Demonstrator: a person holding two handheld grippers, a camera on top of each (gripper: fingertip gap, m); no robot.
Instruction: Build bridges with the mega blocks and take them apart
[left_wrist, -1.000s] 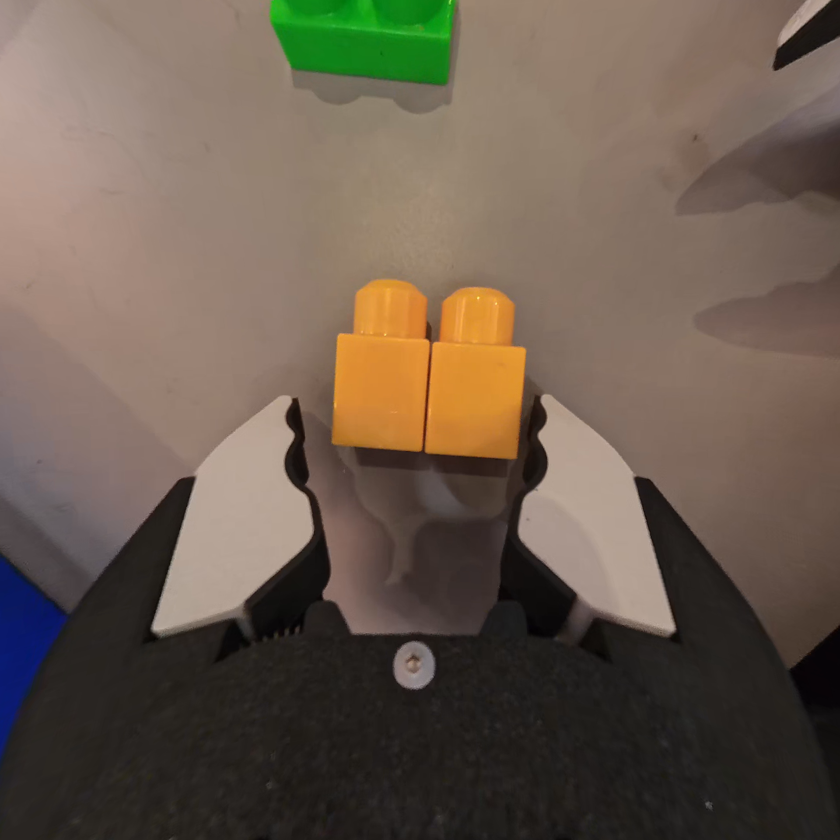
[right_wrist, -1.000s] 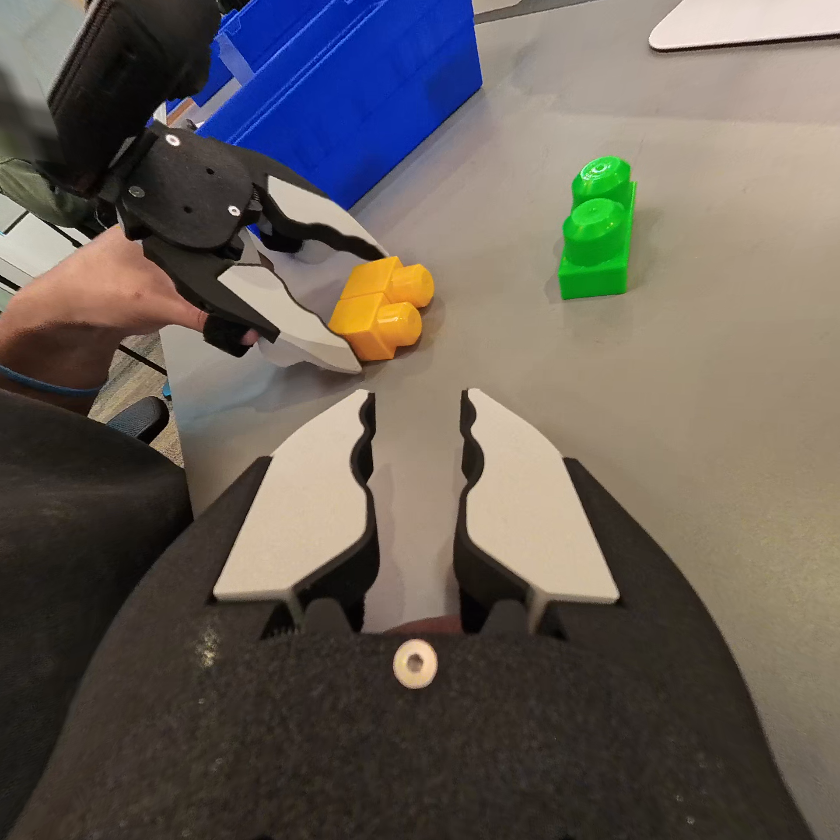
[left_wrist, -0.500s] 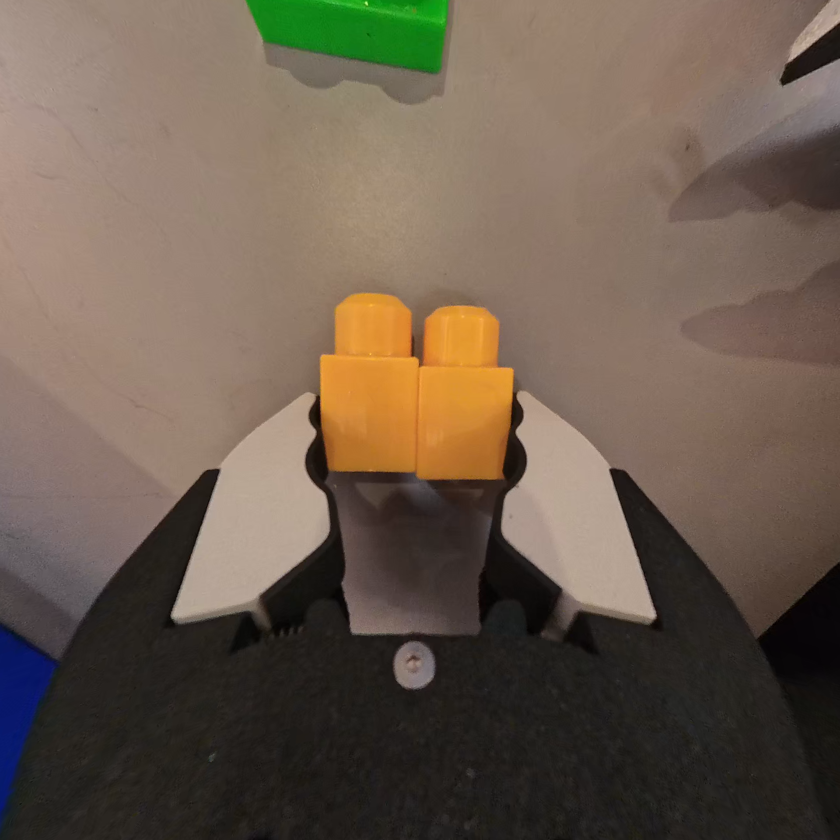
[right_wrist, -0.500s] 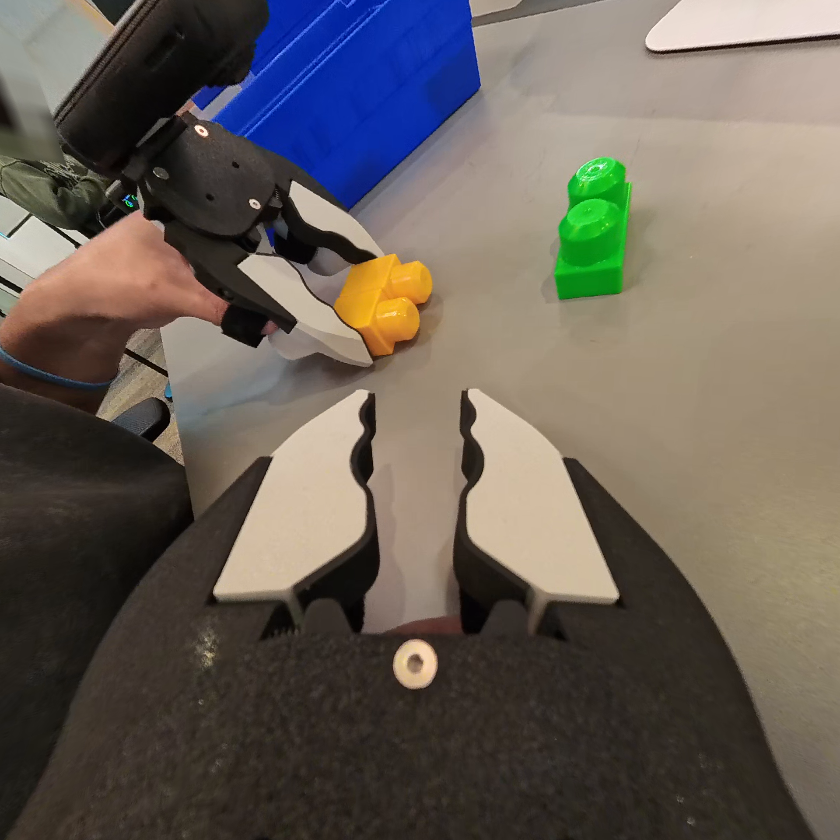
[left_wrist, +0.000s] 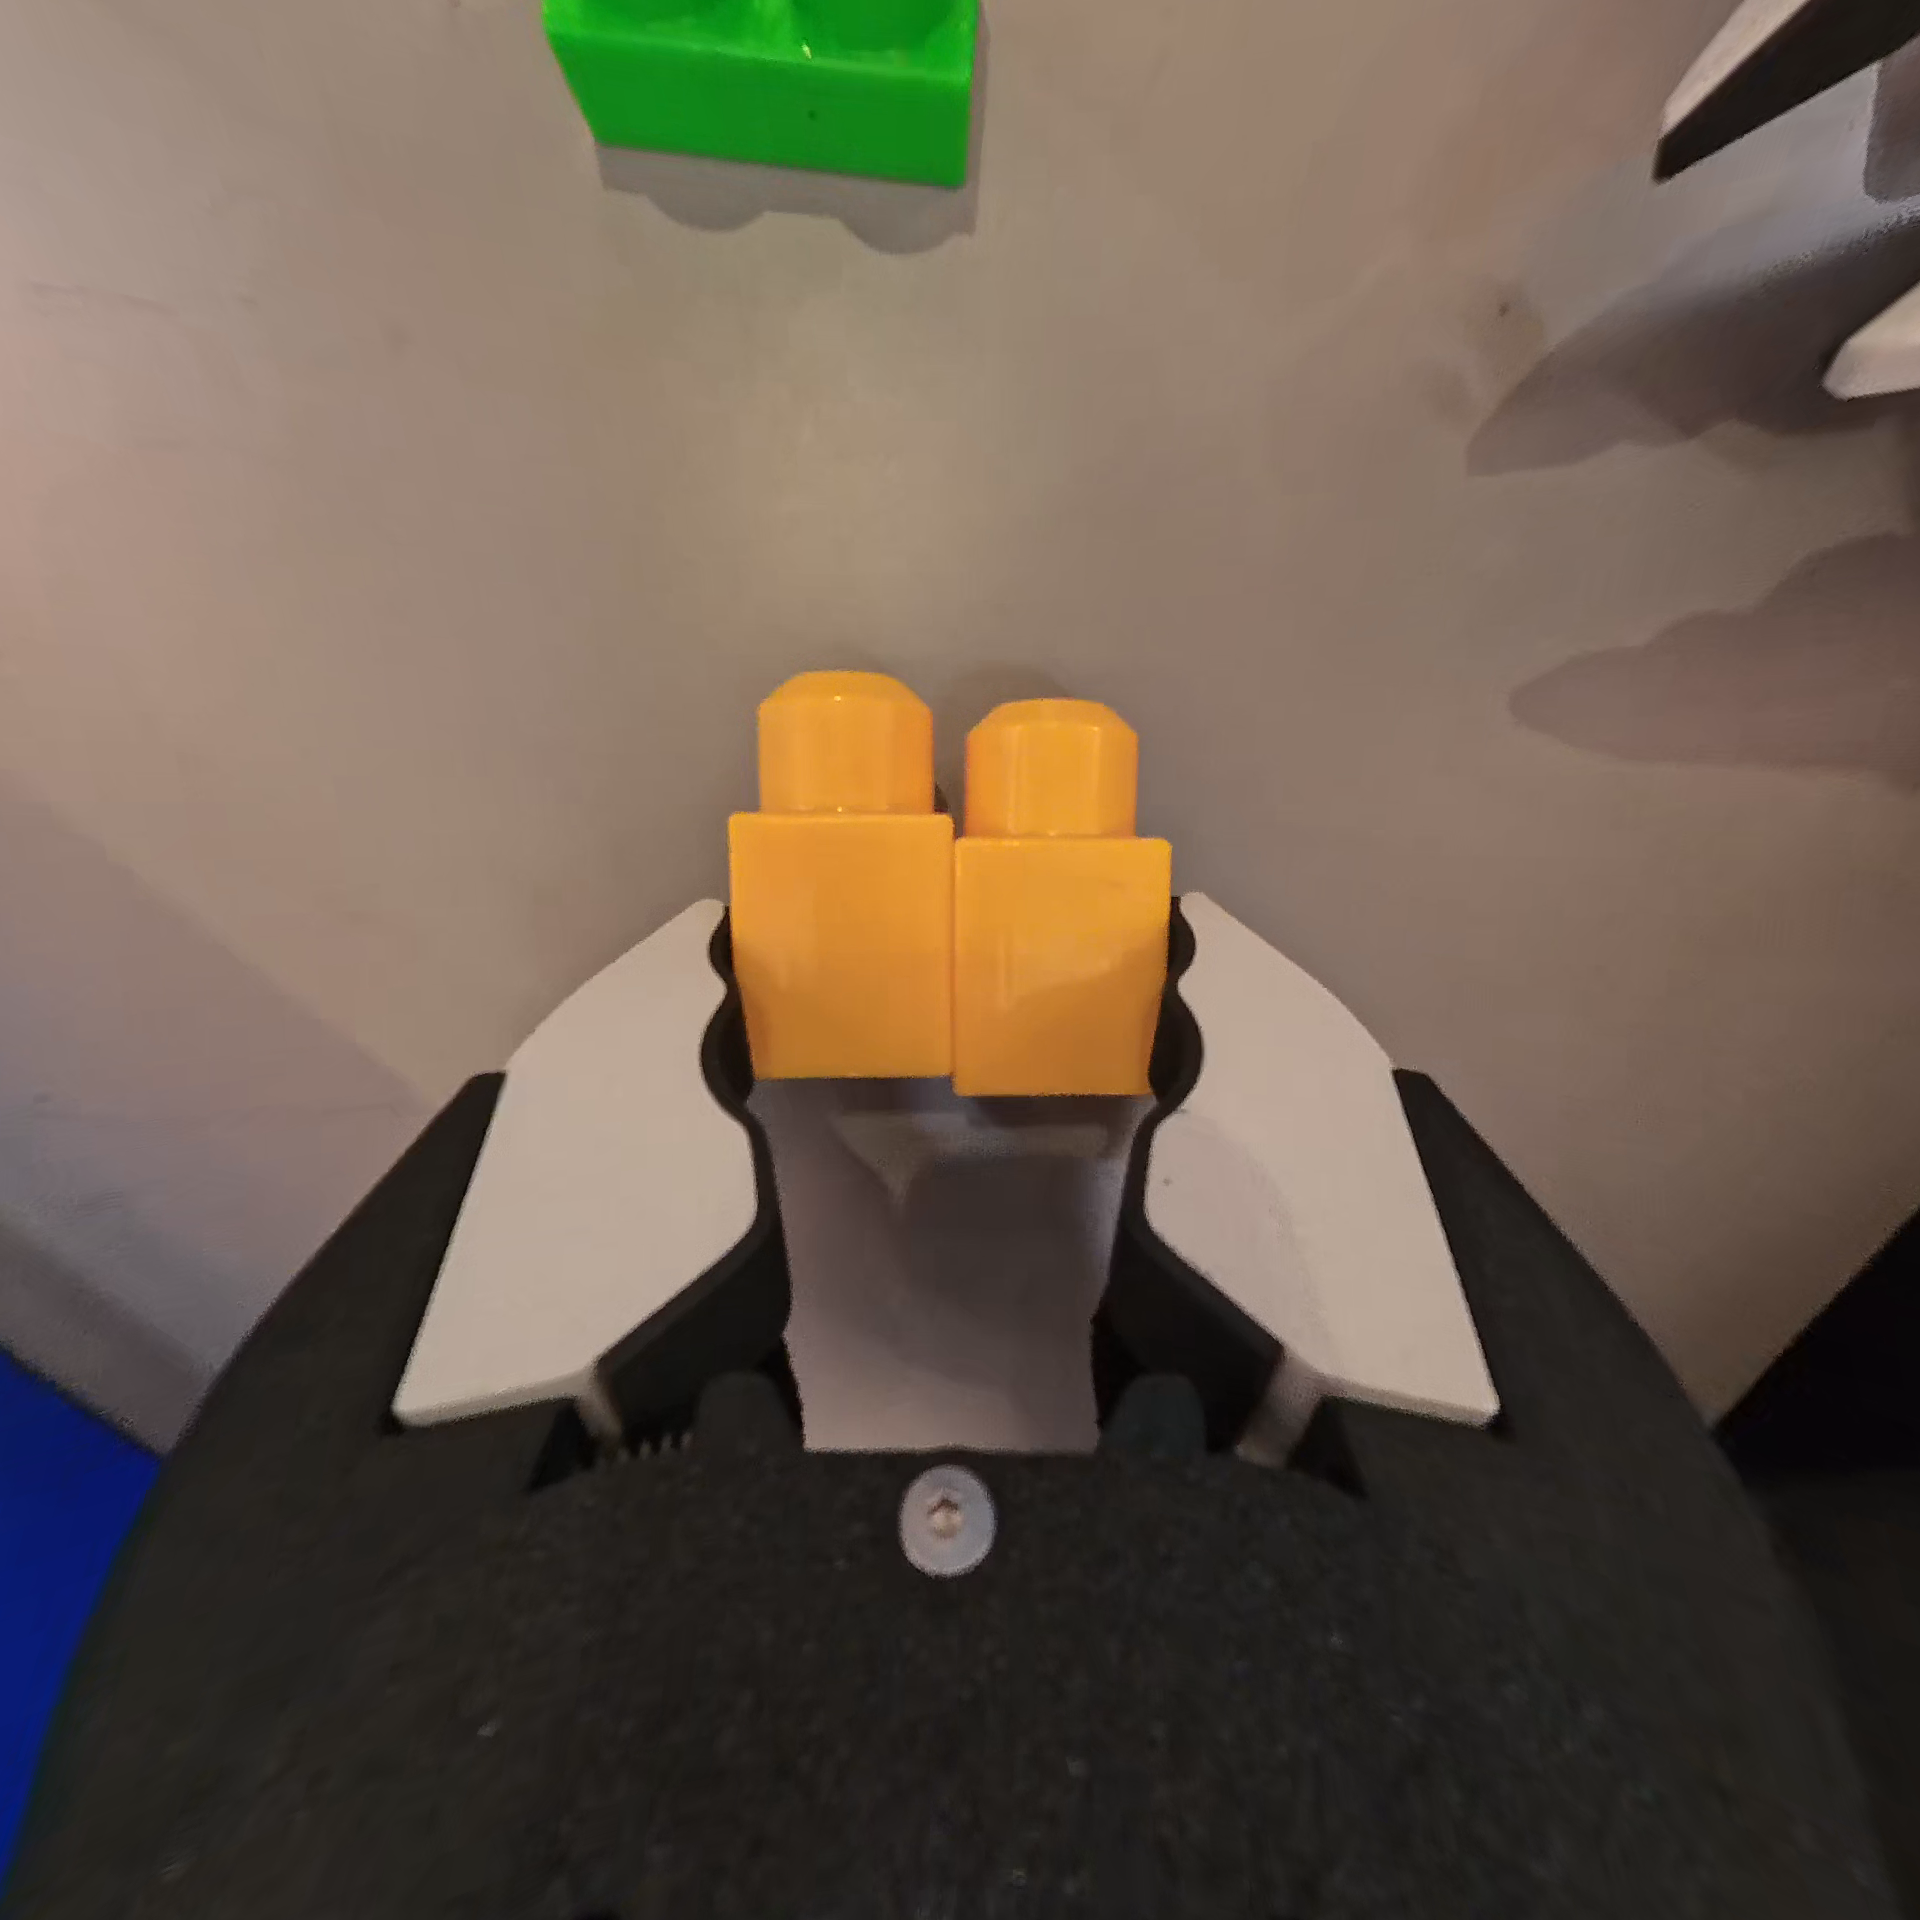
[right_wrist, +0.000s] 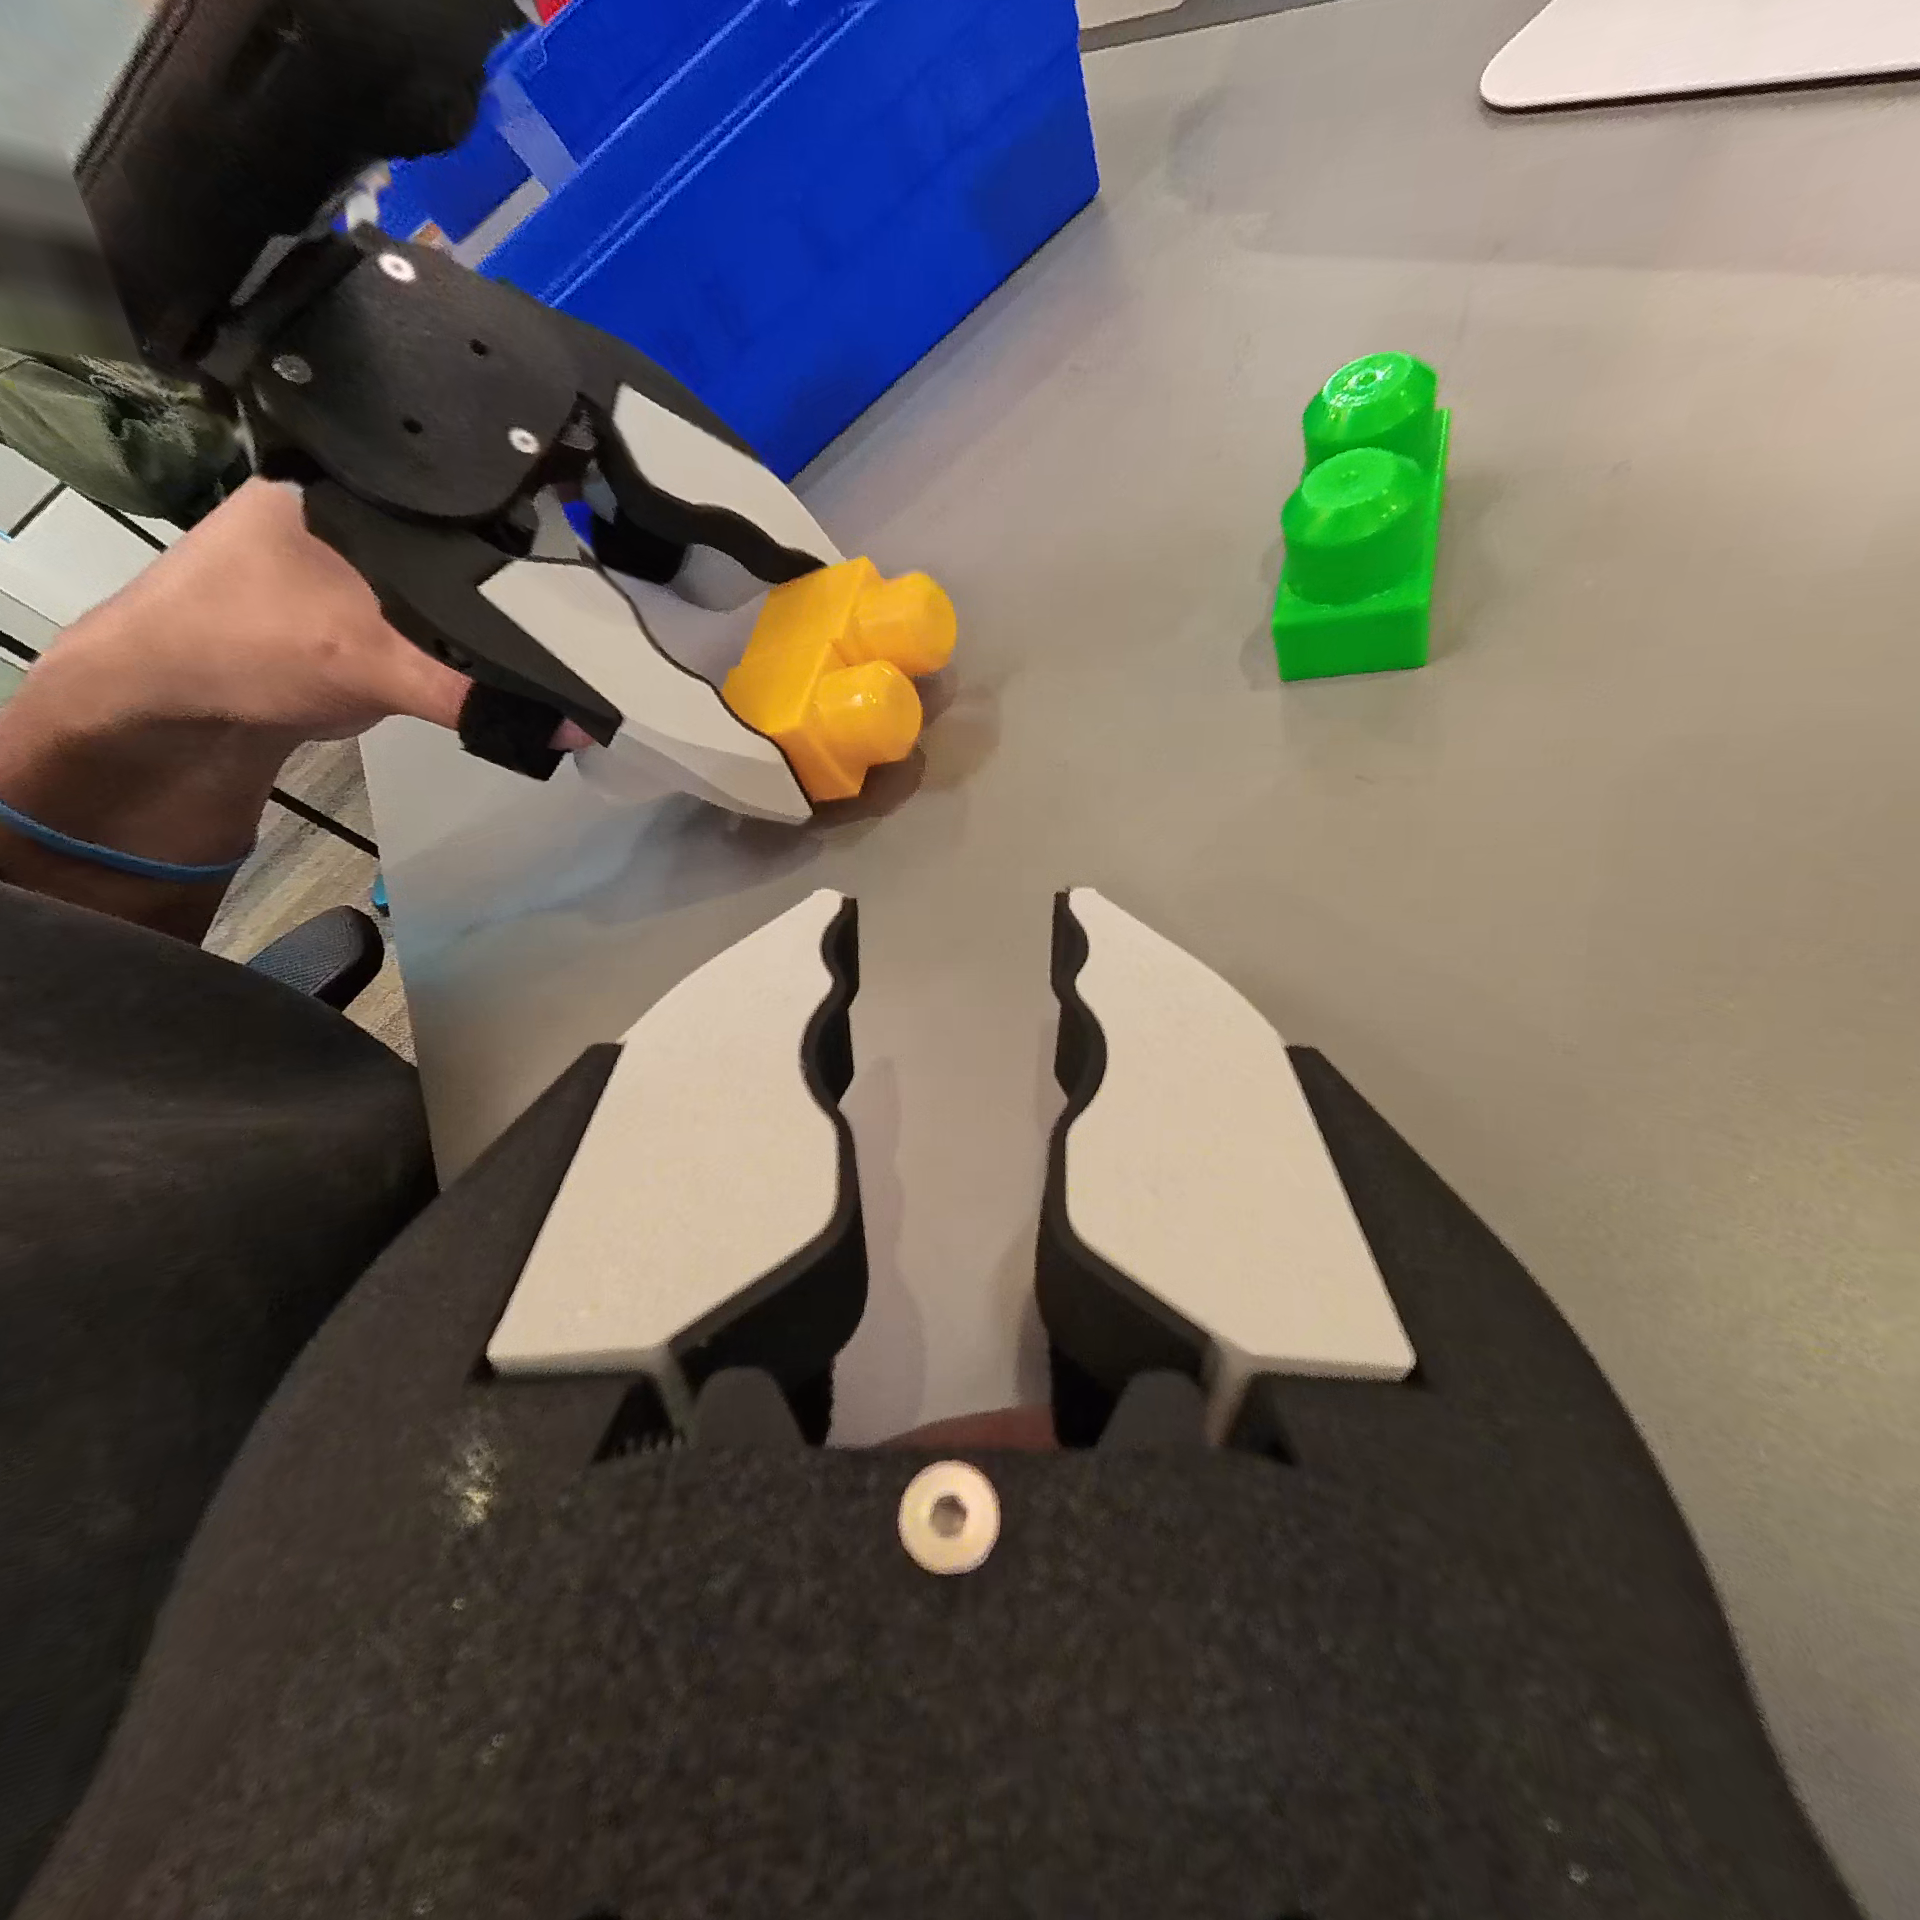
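Two orange one-stud blocks (left_wrist: 951, 956) lie side by side on their sides, studs pointing away from me. My left gripper (left_wrist: 951, 914) is shut on the pair, one finger pressed against each outer side. The right wrist view shows the same grip (right_wrist: 795, 686) on the orange blocks (right_wrist: 842, 686), at or just above the grey table (right_wrist: 1351, 1039); I cannot tell which. A green two-stud block (left_wrist: 769, 104) stands upright farther ahead, also seen in the right wrist view (right_wrist: 1361, 551). My right gripper (right_wrist: 956, 902) is open and empty, hovering near the orange blocks.
A blue bin (right_wrist: 810, 208) stands at the back left of the table. A white flat object (right_wrist: 1714, 42) lies at the far right. The table's edge runs close on the left, with a person's hand (right_wrist: 208, 665) beyond it. The right gripper's fingertips (left_wrist: 1766, 94) show at the top right.
My left gripper moved forward around the two orange blocks and closed on them. The right gripper has barely moved.
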